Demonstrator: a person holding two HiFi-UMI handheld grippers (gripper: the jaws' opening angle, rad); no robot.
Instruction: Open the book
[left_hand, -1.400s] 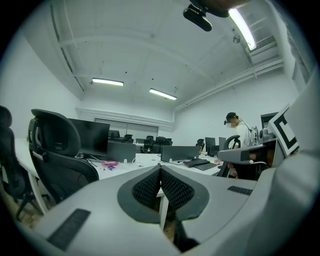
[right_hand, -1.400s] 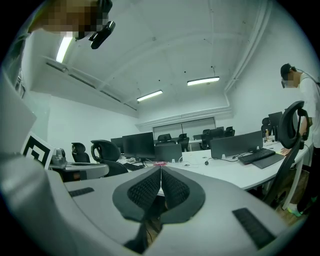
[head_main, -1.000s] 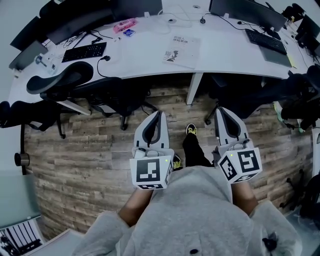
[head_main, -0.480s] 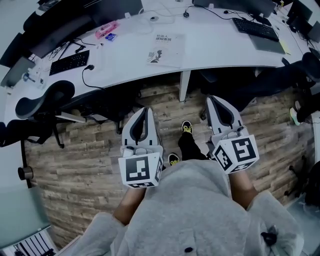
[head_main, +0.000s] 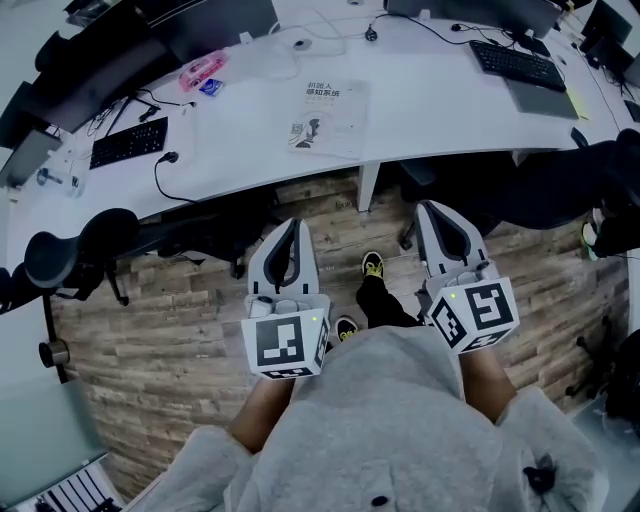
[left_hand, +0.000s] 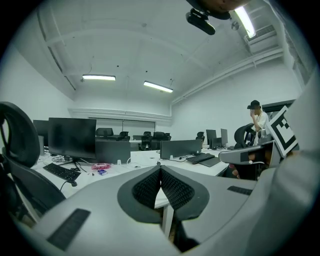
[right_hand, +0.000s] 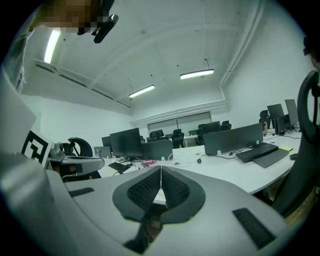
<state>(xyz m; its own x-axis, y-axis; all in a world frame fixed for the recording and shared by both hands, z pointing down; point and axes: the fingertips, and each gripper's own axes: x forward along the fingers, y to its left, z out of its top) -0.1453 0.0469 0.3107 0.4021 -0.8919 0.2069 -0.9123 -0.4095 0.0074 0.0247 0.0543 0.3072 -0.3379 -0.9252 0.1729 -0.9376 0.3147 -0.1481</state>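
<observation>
A thin white book (head_main: 329, 104) with dark print lies closed on the white desk (head_main: 430, 95), near its front edge. In the head view my left gripper (head_main: 289, 224) and right gripper (head_main: 437, 209) are held over the wood floor, short of the desk, both pointing toward it. The jaws of both are pressed together with nothing between them, which the left gripper view (left_hand: 160, 170) and the right gripper view (right_hand: 160, 169) also show. The book is hidden behind the jaws in both gripper views.
Black office chairs (head_main: 120, 245) are tucked under the desk at left, another (head_main: 560, 185) at right. Keyboards (head_main: 128, 142) (head_main: 512, 60), a pink packet (head_main: 199, 70) and cables lie on the desk. A white desk leg (head_main: 368, 186) stands ahead, between the grippers. A person (left_hand: 257, 120) stands far off.
Both grippers and the head have moved closer to the desk; the book and desk edge now sit lower and nearer in the head view. Both pairs of jaws stay shut.
</observation>
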